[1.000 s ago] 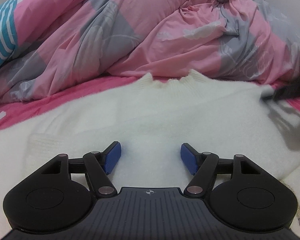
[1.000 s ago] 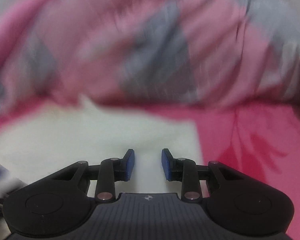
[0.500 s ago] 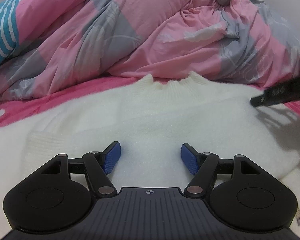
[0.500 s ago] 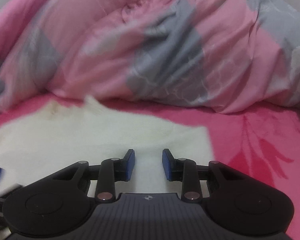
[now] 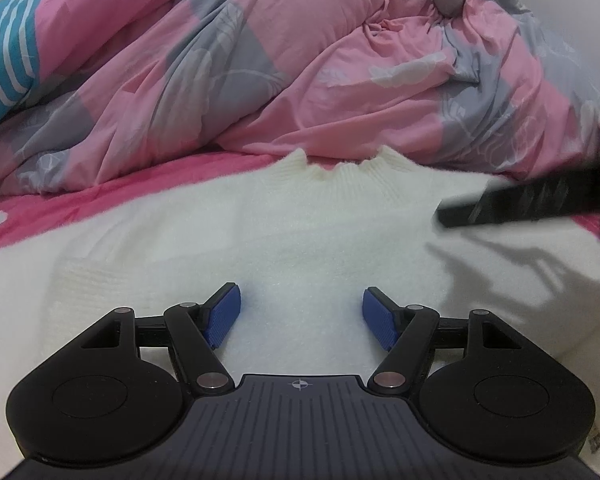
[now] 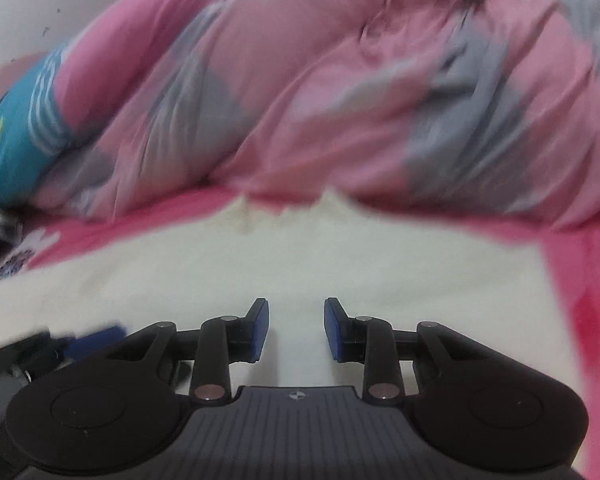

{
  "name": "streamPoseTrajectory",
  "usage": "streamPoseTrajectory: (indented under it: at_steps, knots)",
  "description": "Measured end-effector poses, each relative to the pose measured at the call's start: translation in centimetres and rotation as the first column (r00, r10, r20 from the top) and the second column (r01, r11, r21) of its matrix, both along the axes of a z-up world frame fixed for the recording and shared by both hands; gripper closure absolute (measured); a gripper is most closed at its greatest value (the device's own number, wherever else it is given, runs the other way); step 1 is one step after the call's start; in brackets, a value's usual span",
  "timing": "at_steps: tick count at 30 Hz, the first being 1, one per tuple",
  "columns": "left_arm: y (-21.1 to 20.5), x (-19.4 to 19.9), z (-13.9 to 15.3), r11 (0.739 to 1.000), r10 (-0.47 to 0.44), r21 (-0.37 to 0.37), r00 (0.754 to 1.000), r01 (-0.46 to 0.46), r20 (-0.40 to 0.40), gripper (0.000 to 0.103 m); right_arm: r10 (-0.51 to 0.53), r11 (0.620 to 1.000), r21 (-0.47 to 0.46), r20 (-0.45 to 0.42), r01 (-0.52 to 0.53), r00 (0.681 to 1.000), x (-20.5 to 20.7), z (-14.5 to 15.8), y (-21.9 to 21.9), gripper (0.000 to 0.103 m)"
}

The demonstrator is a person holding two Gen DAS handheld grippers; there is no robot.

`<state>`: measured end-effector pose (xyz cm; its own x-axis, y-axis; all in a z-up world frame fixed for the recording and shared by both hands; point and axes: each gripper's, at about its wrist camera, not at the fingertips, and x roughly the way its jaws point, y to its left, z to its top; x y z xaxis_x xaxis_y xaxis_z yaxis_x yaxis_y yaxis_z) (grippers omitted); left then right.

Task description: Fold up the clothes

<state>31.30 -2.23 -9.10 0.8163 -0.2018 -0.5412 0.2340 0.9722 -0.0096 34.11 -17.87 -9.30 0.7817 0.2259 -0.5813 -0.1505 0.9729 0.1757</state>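
Observation:
A white knit sweater (image 5: 300, 240) lies flat on the bed with its ribbed collar (image 5: 340, 168) at the far side. My left gripper (image 5: 302, 308) hovers low over the sweater's near part, open, with only fabric showing between its blue pads. In the right wrist view the same sweater (image 6: 300, 264) fills the middle, blurred. My right gripper (image 6: 297, 316) stands over it with a narrower gap, open and holding nothing. Seen from the left wrist, the right gripper (image 5: 520, 200) is a dark blurred shape over the sweater's right shoulder.
A heaped pink and grey duvet (image 5: 300, 60) lies right behind the collar. A teal striped pillow (image 5: 8, 64) sits at the far left. Pink bedsheet (image 5: 100, 204) shows left of the sweater, and also on its right (image 6: 580, 280).
The right gripper has swung leftward over the sweater, reaching further in from the right edge of the left wrist view. The left gripper has stayed put.

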Motion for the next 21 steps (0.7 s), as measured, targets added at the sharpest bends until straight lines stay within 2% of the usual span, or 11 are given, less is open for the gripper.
streamPoseTrajectory:
  at_steps: [2, 8, 11, 13, 14, 17, 21]
  knots:
    - [0.1, -0.2, 0.2, 1.0, 0.004, -0.002, 1.0, -0.004, 0.007, 0.034, 0.001, 1.0, -0.01, -0.003, -0.001, 1.0, 0.4, -1.8, 0.3, 0.071]
    - [1.2, -0.5, 2.5, 0.997, 0.015, -0.075, 0.997, -0.01, 0.075, 0.031, -0.006, 1.0, -0.01, 0.017, 0.007, 1.0, 0.0, -1.6, 0.5, 0.071]
    - [0.5, 1.4, 2.6, 0.999, 0.033, 0.008, 0.998, -0.033, 0.06, 0.03, -0.007, 1.0, -0.002, 0.023, 0.007, 1.0, -0.4, -1.7, 0.4, 0.071]
    - [0.1, 3.6, 1.0, 0.993, 0.068, 0.094, 0.997, -0.065, -0.03, 0.027, -0.005, 1.0, 0.008, 0.025, 0.005, 1.0, -0.3, -1.9, 0.2, 0.071]
    - [0.3, 4.0, 0.7, 0.994, 0.074, 0.088, 0.996, -0.07, -0.046, 0.024, -0.005, 1.0, 0.017, 0.025, 0.005, 1.0, -0.3, -1.9, 0.0, 0.071]
    - [1.1, 3.7, 1.2, 0.996, 0.079, 0.046, 0.996, -0.077, -0.044, 0.026, -0.004, 0.999, 0.046, 0.027, 0.003, 1.0, -0.3, -1.9, -0.4, 0.071]
    - [2.7, 0.8, 3.2, 0.996, 0.076, 0.054, 0.997, -0.075, 0.0, 0.025, -0.003, 0.998, 0.066, 0.026, 0.001, 1.0, -0.3, -1.8, -0.6, 0.071]
